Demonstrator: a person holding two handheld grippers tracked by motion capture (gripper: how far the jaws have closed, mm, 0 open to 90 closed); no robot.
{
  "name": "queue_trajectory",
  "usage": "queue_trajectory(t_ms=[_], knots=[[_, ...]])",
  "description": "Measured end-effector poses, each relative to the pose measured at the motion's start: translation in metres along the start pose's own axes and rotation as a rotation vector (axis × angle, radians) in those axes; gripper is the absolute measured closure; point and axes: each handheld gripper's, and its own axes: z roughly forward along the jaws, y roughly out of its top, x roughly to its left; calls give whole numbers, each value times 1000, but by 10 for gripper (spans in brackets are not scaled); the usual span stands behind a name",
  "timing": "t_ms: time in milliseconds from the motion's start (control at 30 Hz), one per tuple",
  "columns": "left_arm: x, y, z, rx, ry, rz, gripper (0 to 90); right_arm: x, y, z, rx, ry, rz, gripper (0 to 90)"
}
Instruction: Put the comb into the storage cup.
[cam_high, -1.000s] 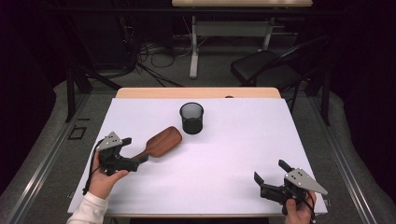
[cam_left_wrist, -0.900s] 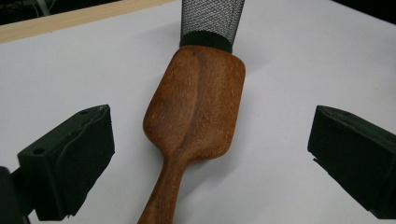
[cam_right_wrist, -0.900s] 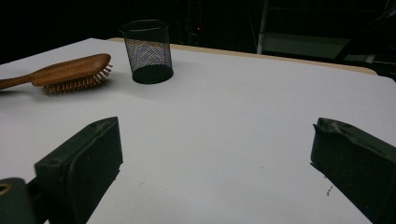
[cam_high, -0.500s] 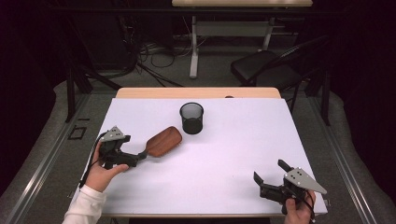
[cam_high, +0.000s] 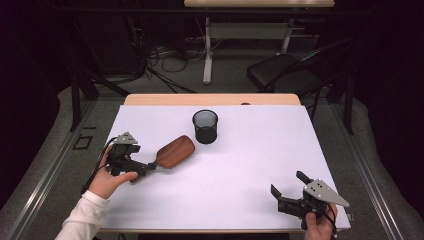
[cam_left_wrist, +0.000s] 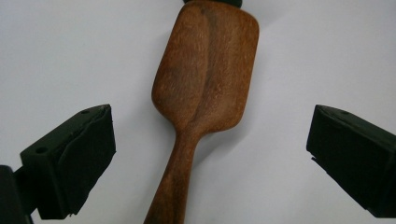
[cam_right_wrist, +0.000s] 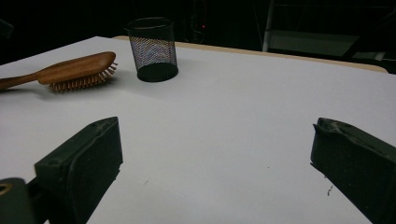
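On the white table (cam_high: 240, 165), the left gripper (cam_high: 150, 166) straddles the wooden hairbrush (cam_high: 175, 151) handle with jaws spread, while the right gripper (cam_high: 286, 189) rests released, well apart.

Left gripper (cam_high: 150, 166) held low near the desk's left edge, jaws spread wide, forearm in a white sleeve. Right gripper (cam_high: 288, 189) at the near right corner, jaws likewise apart.

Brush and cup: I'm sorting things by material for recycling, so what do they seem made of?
Brush: looks like wood, reddish-brown with visible grain and a smooth, low-sheen back; the bristles are pale pins, material unclear. Cup: apparently black wire mesh, probably metal, since the wall is see-through with a solid rim and base.
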Motion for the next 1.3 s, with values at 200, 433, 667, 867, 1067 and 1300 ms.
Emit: queue_trajectory(t_ms=[200,433,667,867,1067,1300], knots=[[4,1,5,91,17,33,14,0,0,0,3,-2,0,18],[5,2,9,149,25,62,51,0,-1,0,7,-4,4,20],[7,3,16,206,21,92,81,0,-1,0,8,-2,7,20],[7,4,23,247,24,105,90,0,-1,0,10,-1,5,21],[7,5,30,296,23,123,152,0,-1,0,17,1,4,22],[10,6,37,344,22,134,155,-1,-1,1,16,3,5,23]])
